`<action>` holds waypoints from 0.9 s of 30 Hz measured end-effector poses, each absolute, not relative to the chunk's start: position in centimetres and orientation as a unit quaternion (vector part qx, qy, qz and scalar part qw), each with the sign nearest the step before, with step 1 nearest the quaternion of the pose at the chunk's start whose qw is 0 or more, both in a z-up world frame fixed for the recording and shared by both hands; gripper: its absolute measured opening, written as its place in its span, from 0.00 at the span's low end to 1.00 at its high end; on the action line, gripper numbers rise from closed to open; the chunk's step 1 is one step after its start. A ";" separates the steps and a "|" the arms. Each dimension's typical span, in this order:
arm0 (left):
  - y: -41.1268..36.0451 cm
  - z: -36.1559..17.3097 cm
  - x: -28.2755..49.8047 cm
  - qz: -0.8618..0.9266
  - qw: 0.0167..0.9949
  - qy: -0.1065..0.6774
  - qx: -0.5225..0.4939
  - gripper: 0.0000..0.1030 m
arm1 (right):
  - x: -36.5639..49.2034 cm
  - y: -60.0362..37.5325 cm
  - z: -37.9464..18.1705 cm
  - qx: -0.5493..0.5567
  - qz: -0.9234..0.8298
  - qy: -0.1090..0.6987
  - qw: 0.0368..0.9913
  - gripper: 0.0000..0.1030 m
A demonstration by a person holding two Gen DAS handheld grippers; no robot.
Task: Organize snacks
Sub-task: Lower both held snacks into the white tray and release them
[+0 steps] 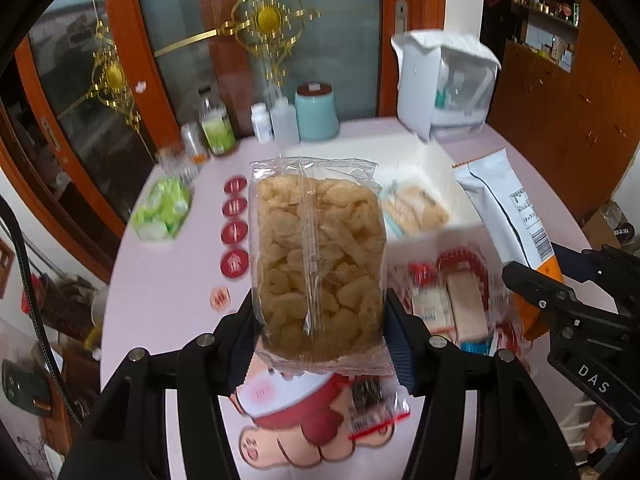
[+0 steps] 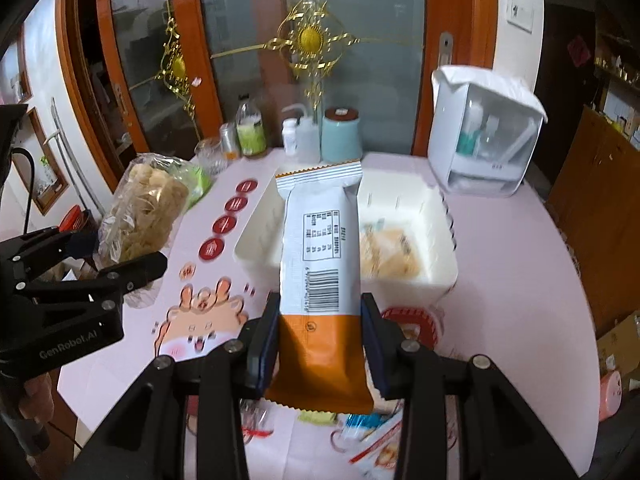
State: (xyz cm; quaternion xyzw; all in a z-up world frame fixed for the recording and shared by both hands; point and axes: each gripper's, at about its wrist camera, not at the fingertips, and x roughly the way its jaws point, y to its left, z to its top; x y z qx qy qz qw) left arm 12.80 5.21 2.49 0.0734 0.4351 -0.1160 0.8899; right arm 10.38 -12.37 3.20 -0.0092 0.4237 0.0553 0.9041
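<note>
My left gripper [image 1: 320,336] is shut on a clear bag of tan puffed chips [image 1: 318,256] and holds it upright above the pink table; the bag also shows in the right wrist view [image 2: 144,212]. My right gripper [image 2: 320,340] is shut on a white and orange snack packet [image 2: 320,264], held above the near rim of the white bin [image 2: 440,216]; the packet also shows in the left wrist view [image 1: 508,216]. The bin [image 1: 436,180] holds a pale wrapped snack [image 2: 390,252]. Several red and white snack packs [image 1: 448,296] lie on the table in front of the bin.
Bottles and a teal canister [image 1: 316,112] stand along the back edge by glass doors. A white organiser box [image 2: 484,140] sits at the back right. A green pack [image 1: 162,208] lies at left. Red round stickers [image 1: 235,232] and a cartoon print [image 2: 204,324] mark the tablecloth.
</note>
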 end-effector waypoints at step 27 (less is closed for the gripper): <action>1.5 6.5 28.0 -0.098 0.911 0.396 0.064 0.55 | 25.7 -17.7 4.6 0.068 0.003 0.436 0.897 0.38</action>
